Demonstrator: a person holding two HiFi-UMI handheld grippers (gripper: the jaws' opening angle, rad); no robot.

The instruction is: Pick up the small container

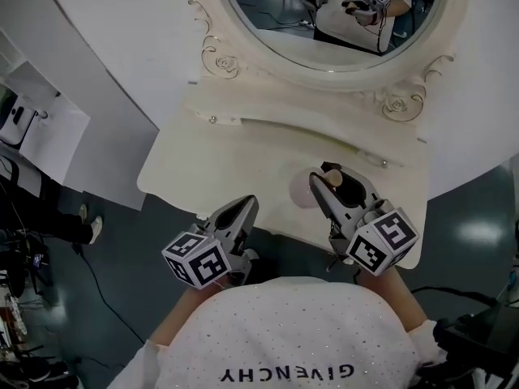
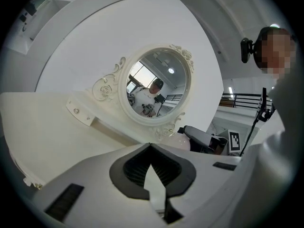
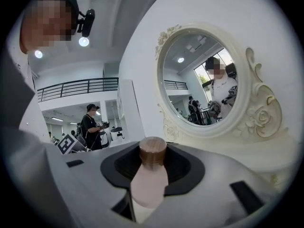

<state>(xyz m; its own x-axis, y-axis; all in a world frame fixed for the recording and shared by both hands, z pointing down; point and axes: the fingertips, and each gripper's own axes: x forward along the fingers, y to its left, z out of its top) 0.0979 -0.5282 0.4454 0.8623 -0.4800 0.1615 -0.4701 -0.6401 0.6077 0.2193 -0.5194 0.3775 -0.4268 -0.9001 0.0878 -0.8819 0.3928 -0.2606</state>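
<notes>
Your right gripper's (image 3: 151, 175) fingers are pinching a small pale pink container (image 3: 148, 182) with a round brown cap, squeezing its body from both sides while the cap is pointing toward 12 o'clock in the right gripper view. In the head view that right gripper (image 1: 334, 183) is sitting at about 5 o'clock, with the container (image 1: 331, 177) at its tip, showing over the front right part of the cream-white dressing table (image 1: 243, 144). Your left gripper's (image 2: 150, 146) fingers are pressing together with nothing between them; it is hanging at about 6 o'clock (image 1: 246, 207), just off the table's front edge. The oval mirror in its carved rose frame (image 1: 324, 23) is standing at 12 o'clock.
</notes>
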